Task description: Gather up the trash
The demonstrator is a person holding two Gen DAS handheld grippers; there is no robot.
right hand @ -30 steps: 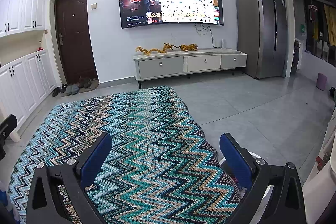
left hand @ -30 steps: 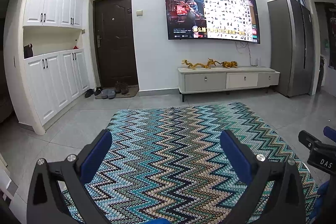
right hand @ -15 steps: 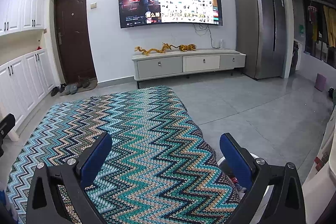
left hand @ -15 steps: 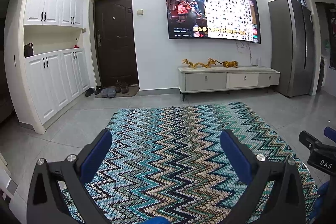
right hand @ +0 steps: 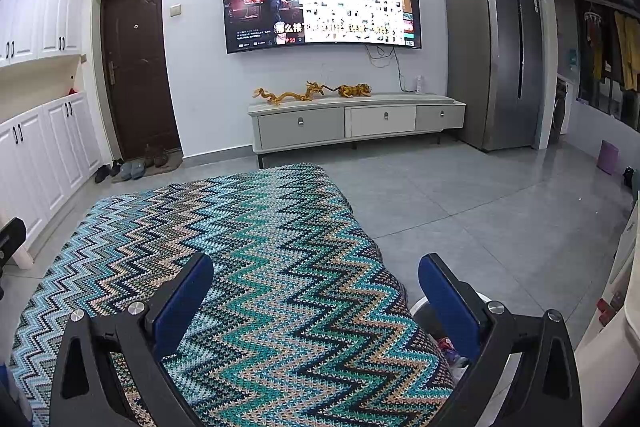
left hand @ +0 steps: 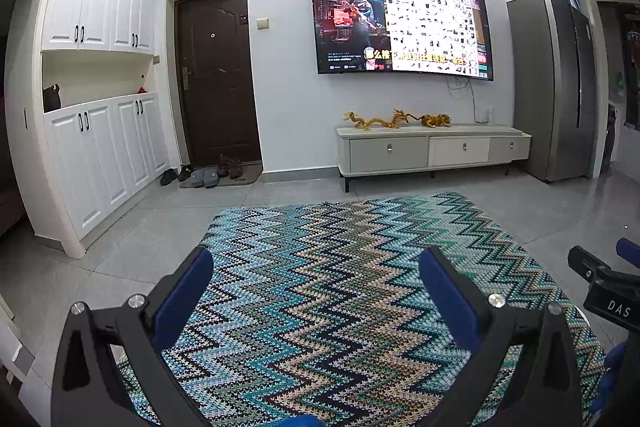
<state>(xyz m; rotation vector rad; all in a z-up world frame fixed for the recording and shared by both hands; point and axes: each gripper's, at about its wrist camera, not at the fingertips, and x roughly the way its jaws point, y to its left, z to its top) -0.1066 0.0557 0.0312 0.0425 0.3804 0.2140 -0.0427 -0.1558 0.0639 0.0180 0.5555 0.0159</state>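
My left gripper (left hand: 316, 263) is open, its blue pads wide apart with nothing between them, held over a surface covered in a zigzag knitted cloth (left hand: 340, 287). My right gripper (right hand: 316, 267) is open too and empty, above the right end of the same cloth (right hand: 280, 267). Just past the cloth's right edge sits a white round bin (right hand: 418, 305), mostly hidden behind my right finger, with some colourful scraps (right hand: 448, 345) inside. No loose trash shows on the cloth. The right gripper's tip (left hand: 600, 279) appears at the right edge of the left wrist view.
Grey tiled floor (right hand: 480, 211) lies beyond the cloth. A low TV cabinet (right hand: 352, 123) stands under a wall screen, a tall grey fridge (right hand: 492, 59) to its right, white cupboards (left hand: 104, 155) and a dark door (left hand: 220, 79) with shoes to the left.
The right wrist view has turned very slightly to the right. Both grippers have stayed open and empty, and the left one has hardly moved.
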